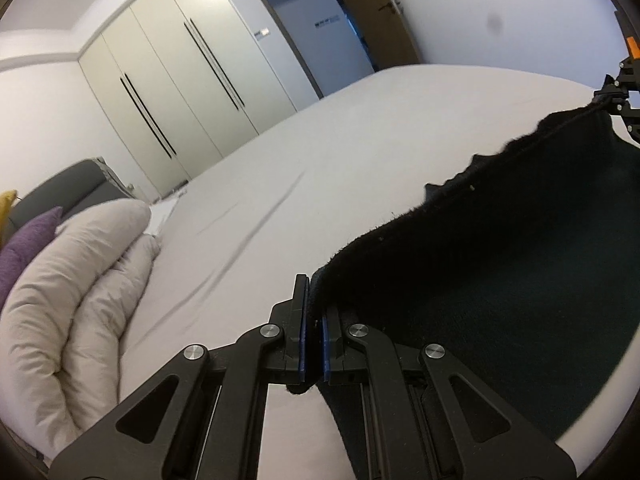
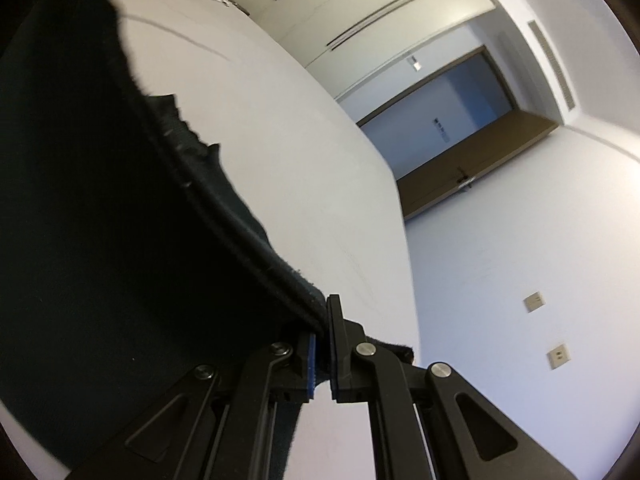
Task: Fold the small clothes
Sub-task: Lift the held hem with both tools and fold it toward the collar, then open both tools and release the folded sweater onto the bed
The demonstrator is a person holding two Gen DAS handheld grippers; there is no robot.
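A dark, almost black small garment (image 1: 500,264) hangs stretched above the white bed (image 1: 300,168). My left gripper (image 1: 314,308) is shut on one corner of its hemmed top edge. At the far right of the left wrist view my right gripper (image 1: 610,98) pinches the other end of that edge. In the right wrist view the same garment (image 2: 100,220) fills the left side, and my right gripper (image 2: 322,328) is shut on its corner, with a bit of cloth sticking out behind the pads. The cloth's lower part drapes down out of sight.
A bunched beige duvet (image 1: 72,280) lies at the bed's left end beside a purple cushion (image 1: 24,248) and a grey headboard (image 1: 60,188). Pale wardrobe doors (image 1: 168,80) and a doorway (image 1: 320,28) stand beyond the bed. The bed sheet (image 2: 280,160) ends near a white wall (image 2: 500,260).
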